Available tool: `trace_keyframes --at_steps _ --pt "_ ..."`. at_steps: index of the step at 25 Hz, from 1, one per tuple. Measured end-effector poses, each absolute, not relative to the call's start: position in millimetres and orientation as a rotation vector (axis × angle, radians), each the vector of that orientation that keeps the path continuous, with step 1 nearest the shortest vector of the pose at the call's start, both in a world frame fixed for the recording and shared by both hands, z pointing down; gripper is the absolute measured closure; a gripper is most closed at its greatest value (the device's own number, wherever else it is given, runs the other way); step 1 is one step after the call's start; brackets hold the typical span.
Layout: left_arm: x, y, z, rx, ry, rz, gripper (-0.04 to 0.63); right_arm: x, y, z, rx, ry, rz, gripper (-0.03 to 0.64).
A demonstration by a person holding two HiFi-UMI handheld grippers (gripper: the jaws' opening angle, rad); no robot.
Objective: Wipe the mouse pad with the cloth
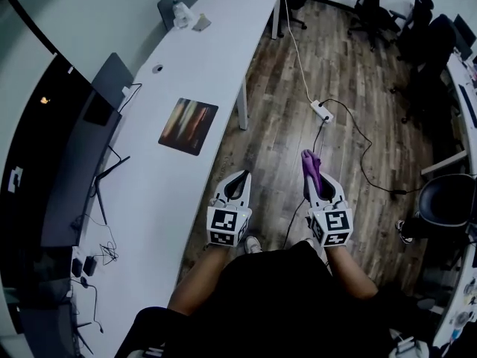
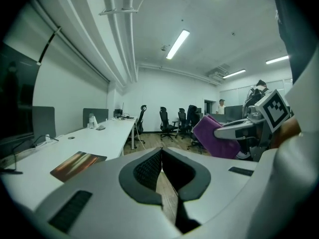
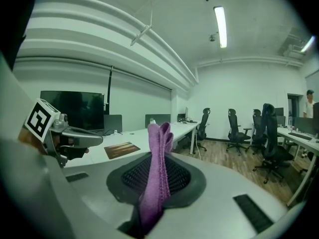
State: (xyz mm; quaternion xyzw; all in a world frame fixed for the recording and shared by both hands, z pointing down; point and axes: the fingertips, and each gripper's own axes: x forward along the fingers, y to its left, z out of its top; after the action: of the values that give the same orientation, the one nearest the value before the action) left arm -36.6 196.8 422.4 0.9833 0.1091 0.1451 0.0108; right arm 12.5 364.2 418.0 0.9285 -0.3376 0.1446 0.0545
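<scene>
The mouse pad [image 1: 188,125], dark with streaks of colour, lies flat on the long white desk [image 1: 216,58]; it also shows as the mouse pad [image 2: 79,164] and the mouse pad [image 3: 121,150] in the two gripper views. My right gripper [image 1: 312,173] is held over the floor, off the desk's edge, shut on a purple cloth [image 1: 309,163] that sticks up from between the jaws as a folded cloth [image 3: 158,153]. My left gripper [image 1: 243,176] hangs beside it near the desk edge, shut with nothing in it [image 2: 161,152]. Both are well short of the pad.
A large dark monitor [image 1: 71,162] stands on the desk to the left, with cables [image 1: 104,248] by it. A power strip [image 1: 323,111] and its cords lie on the wooden floor. Office chairs [image 1: 428,43] stand at the right, small items [image 1: 182,15] at the desk's far end.
</scene>
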Motion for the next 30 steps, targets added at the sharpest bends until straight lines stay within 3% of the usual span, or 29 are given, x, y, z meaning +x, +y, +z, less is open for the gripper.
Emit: trace_keyframes --at_steps 8,30 --pt "-28.0 155.5 422.5 3.023 0.197 0.451 0.574 39.1 334.1 422.1 2.715 -1.075 0.378 0.555" --pt "102.7 137.0 415.9 2.988 -0.219 0.399 0.574 203.2 256.3 441.1 2.478 -1.604 0.414 0.554"
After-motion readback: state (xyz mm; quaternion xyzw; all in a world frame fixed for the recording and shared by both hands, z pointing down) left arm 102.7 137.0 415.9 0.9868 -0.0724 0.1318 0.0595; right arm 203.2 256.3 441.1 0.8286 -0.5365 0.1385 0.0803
